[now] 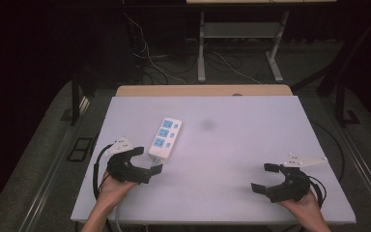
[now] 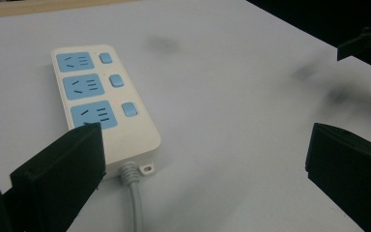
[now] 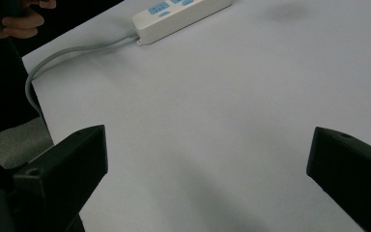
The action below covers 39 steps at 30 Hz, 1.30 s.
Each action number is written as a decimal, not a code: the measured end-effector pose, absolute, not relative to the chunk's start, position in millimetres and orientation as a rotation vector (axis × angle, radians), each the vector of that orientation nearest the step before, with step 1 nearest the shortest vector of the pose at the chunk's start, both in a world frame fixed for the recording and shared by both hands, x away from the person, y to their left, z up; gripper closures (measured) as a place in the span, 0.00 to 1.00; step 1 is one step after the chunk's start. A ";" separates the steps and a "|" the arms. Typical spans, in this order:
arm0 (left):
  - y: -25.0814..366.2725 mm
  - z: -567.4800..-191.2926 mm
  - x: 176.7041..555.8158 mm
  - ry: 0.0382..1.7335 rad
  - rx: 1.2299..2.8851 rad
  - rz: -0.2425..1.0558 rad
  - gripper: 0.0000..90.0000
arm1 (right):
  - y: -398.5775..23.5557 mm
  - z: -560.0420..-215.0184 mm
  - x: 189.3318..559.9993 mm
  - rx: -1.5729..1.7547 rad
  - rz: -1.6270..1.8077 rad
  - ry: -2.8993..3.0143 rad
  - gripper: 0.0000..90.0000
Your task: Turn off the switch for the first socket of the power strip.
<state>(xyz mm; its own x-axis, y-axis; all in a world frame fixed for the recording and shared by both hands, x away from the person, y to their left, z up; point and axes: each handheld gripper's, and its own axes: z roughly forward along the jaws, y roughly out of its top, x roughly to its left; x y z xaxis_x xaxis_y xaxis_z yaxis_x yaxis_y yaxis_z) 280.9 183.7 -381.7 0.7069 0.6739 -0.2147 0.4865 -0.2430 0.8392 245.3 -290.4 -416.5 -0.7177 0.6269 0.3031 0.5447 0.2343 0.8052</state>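
Observation:
A white power strip [image 1: 164, 137] with three blue sockets and blue switches lies left of centre on the white table [image 1: 251, 130]. Its grey cable [image 2: 135, 203] leaves the near end and runs off the table's front-left edge. My left gripper [image 1: 149, 160] sits just in front of the strip's cable end, open and empty. In the left gripper view, the left jaw overlaps the strip [image 2: 104, 104] at its nearest socket. My right gripper [image 1: 264, 178] rests open and empty near the front right, far from the strip [image 3: 178, 14].
A dark smudge [image 1: 207, 124] marks the table behind centre. A wooden desk edge [image 1: 203, 90] runs along the far side, with metal desk legs [image 1: 201, 48] and loose cables on the floor beyond. The table's front edge lies close to both hands.

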 end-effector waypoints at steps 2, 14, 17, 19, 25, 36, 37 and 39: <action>183.6 -380.7 283.2 0.904 1.903 0.225 0.00 | -290.6 -416.5 245.4 1.143 1.510 2.402 0.01; 181.5 -373.6 299.1 0.901 1.958 0.223 0.00 | -290.1 -417.2 245.7 1.145 1.509 2.407 0.01; 180.7 -375.2 303.2 0.908 1.964 0.212 0.00 | -289.7 -417.7 246.0 1.144 1.509 2.408 0.01; 179.9 -376.0 306.0 0.909 1.976 0.206 0.00 | -289.3 -417.9 245.9 1.146 1.507 2.412 0.01; 176.1 -375.8 314.5 0.906 2.007 0.197 0.00 | -289.1 -418.2 246.0 1.149 1.503 2.416 0.01; 167.3 -374.4 328.2 0.893 2.076 0.193 0.00 | -289.1 -418.8 246.0 1.148 1.499 2.421 0.01; 166.5 -374.6 329.3 0.894 2.080 0.191 0.00 | -289.1 -418.8 246.0 1.148 1.499 2.421 0.01; 165.6 -374.6 331.8 0.896 2.090 0.189 0.00 | -289.0 -418.9 245.9 1.144 1.499 2.423 0.01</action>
